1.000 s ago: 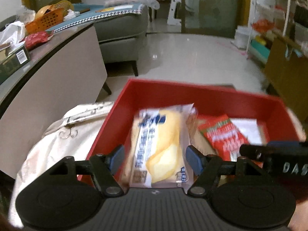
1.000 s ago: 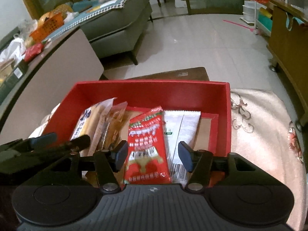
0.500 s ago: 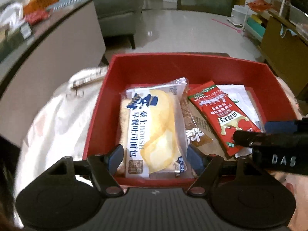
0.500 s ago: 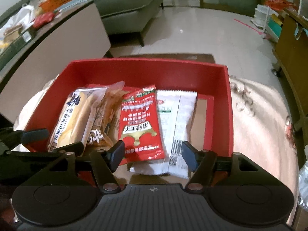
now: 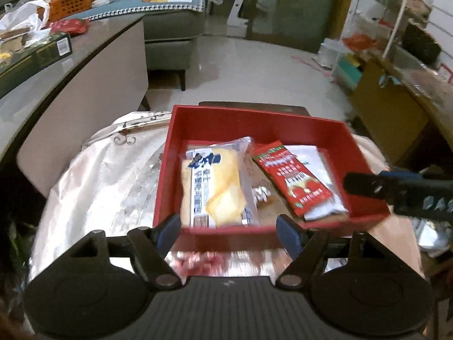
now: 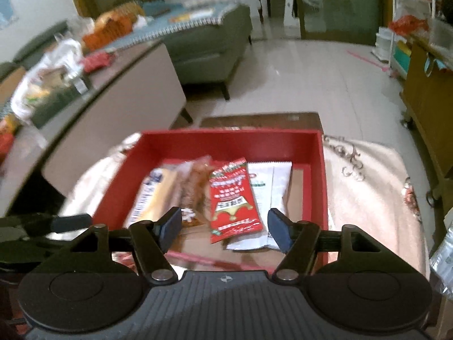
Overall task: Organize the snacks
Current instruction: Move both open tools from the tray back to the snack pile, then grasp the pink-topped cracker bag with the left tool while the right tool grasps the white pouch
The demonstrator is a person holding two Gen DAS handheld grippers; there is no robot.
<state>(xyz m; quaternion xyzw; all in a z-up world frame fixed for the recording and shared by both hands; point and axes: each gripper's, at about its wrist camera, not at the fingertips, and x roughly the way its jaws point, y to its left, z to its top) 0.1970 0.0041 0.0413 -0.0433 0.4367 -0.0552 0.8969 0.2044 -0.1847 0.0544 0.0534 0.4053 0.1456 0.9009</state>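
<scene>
Snacks lie in the red tray [image 5: 256, 126] on the cloth-covered table [image 5: 93, 187]; the bread packet [image 5: 216, 188] at its left wall, the red sachet [image 5: 291, 177] over a white packet [image 6: 271, 187] (right of middle); left gripper [image 5: 228, 231] and right gripper [image 6: 225, 225] hover at the near rim, jaws just widened, holding nothing.

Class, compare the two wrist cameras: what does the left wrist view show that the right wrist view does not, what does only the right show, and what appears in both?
Only the left wrist view: the green box on the grey counter, sharply enough to make out, and the left hand-held gripper from behind, jaws open and empty.

Only the right wrist view: the bare floor strip of the tray beside the white packet, and the right hand-held gripper from behind, open and empty.

Both: the red tray, yellow bread packet, red sachet, sofa.
</scene>
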